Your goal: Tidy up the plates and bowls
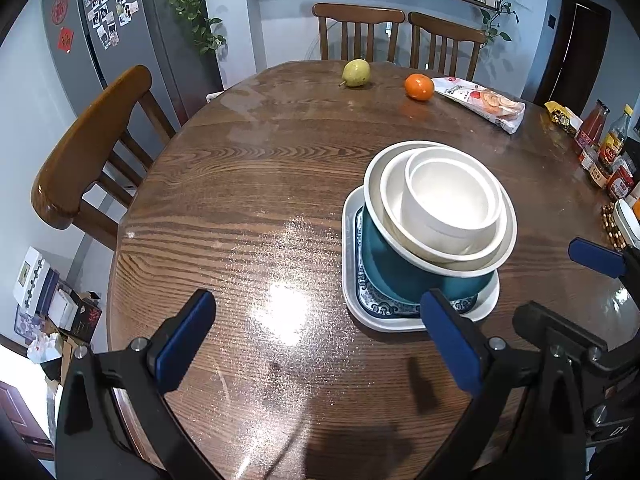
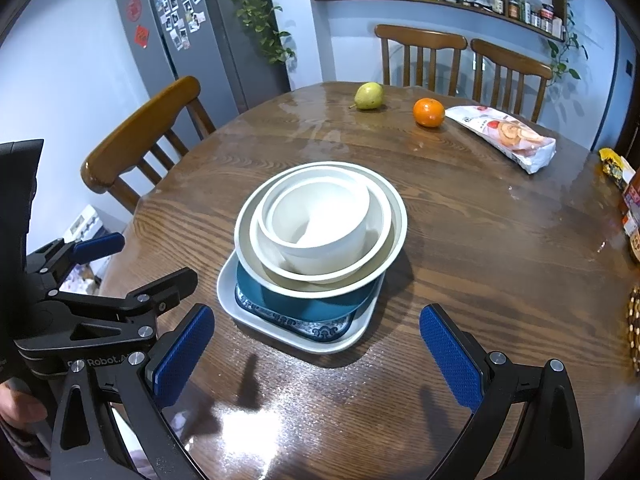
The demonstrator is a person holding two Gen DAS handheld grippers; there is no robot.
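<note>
Left gripper hangs low over bare tabletop at approx 7 o'clock of the stack, jaws spread wide, nothing between the pads; its right pad sits just in front of the tray's near edge w/o clearly touching (can't tell for sure).

Centre: the stack itself; white square tray w/ blue patterned inner panel at bottom, teal bowl on it, then wide cream bowl, a mid white bowl nested in that, and small white bowl on top, leaning a bit inside (not seated flat); whole pile sits mid-table on the wooden table.

Right gripper at approx 6 o'clock of the stack, also gaping wide and empty, fingers apart either side of the tray's near corner but short of it.

Far side, 12 to 1 o'clock: pear, orange, snack packet; well apart from the crockery.

Judgement: stacking looks done or nearly so; both claws free, so this reads as the end of a place step. Next move, if any: square up the tilted top bowl, or lift tray w/ both claws from opposite edges; needs level, slow carry since the pile is top-heavy.
</note>
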